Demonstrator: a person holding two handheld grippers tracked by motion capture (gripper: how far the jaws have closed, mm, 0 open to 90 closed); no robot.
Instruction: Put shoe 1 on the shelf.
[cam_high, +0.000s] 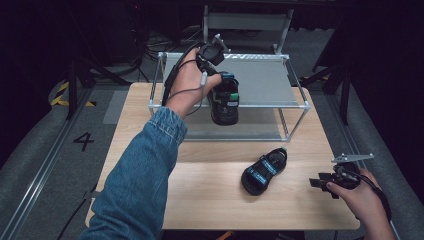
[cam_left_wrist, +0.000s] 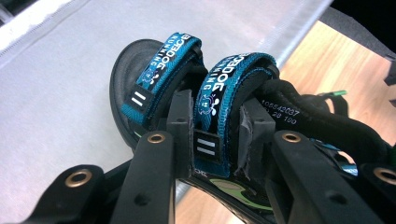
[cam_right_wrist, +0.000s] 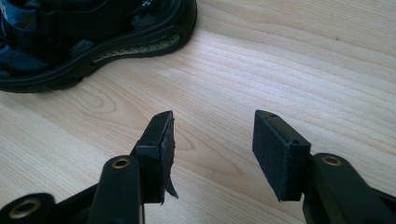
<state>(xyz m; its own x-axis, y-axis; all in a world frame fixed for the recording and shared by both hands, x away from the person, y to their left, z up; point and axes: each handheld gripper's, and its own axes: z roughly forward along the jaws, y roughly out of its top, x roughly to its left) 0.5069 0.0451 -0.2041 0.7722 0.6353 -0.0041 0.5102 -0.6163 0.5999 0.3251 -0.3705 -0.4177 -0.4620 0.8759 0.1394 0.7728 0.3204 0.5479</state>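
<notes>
L claw (cam_left_wrist: 215, 135) clamps sandal (cam_high: 224, 100) at grey shelf (cam_high: 265, 80), R claw (cam_right_wrist: 212, 149) apart over wood table (cam_high: 210, 185)

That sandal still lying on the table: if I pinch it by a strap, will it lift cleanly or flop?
The sandal on the table probably lifts easily; it looks small and light. Its fabric straps seem soft, so expect some sag and swing. The one in the left claw, held by a strap, hangs tilted, toe down. The thick sole looks stiff.

The hand (cam_high: 187, 82) hides the left gripper's (cam_left_wrist: 215, 135) jaws in the high view. The held sandal's (cam_left_wrist: 196, 116) heel is cut off below. The near sandal (cam_right_wrist: 88, 42) is cropped at the top-left.
</notes>
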